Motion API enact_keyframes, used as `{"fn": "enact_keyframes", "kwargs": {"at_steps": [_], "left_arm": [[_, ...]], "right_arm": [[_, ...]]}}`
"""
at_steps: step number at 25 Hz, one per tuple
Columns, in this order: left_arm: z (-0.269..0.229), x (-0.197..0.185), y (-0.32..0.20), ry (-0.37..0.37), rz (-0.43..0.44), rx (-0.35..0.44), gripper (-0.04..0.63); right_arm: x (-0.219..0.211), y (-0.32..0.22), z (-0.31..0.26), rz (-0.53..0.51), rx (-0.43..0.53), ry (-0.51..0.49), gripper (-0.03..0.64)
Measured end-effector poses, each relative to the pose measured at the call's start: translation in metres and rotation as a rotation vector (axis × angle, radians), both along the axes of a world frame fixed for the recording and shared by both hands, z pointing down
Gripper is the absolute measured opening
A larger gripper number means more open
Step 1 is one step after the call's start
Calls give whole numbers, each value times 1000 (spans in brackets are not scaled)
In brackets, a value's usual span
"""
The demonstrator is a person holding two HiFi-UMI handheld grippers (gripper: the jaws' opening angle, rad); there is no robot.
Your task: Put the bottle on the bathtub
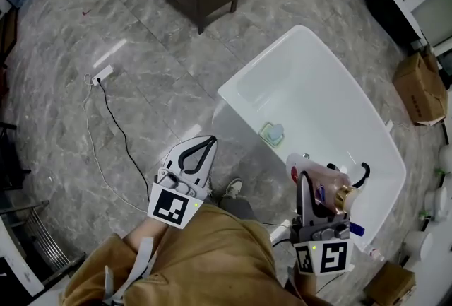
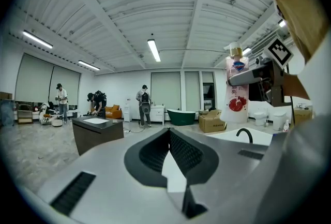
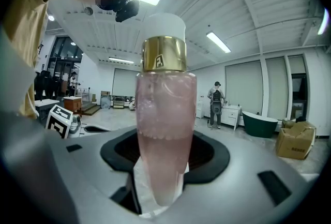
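ur right gripper (image 1: 307, 188) is clamped on the pink bottle (image 3: 164, 114), gold collar n white cap pointing away from the jaws, over the near end of the white bathtub (image 1: 311, 85). left gripper (image 1: 201, 145): 2 jaws together, empty, beside the tub.

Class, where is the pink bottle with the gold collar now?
Head view, lower right: the pink bottle is clamped in the right gripper, above the white bathtub, beside its black faucet.
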State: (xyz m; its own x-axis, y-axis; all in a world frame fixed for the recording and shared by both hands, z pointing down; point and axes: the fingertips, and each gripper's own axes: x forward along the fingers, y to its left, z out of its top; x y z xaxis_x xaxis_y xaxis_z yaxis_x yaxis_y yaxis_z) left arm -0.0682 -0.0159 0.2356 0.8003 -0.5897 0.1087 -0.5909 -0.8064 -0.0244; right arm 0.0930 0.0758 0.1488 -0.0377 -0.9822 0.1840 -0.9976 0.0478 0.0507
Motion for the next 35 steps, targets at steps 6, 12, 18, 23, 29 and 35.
{"fn": "enact_keyframes", "kwargs": {"at_steps": [6,12,18,23,29,35], "left_arm": [[-13,25,-4,-26,-21,54,8],[-21,35,-9,-71,-58,111,8],[-18,36,-11,-92,-104,114,8],[-12,32,-16,-113,-127,108,8],[-1,28,-25,-114,-134,98,8],[18,23,-30,-139,-135,54,8]], "right_arm": [[23,-17,5,-59,21,-7,233],[39,-36,7,-100,31,-7,233],[46,-47,17,-140,23,-4,233],[44,-61,25,-168,10,-2,233],[43,-81,35,-173,9,20,233],[43,-97,52,-177,-5,25,233]]}}
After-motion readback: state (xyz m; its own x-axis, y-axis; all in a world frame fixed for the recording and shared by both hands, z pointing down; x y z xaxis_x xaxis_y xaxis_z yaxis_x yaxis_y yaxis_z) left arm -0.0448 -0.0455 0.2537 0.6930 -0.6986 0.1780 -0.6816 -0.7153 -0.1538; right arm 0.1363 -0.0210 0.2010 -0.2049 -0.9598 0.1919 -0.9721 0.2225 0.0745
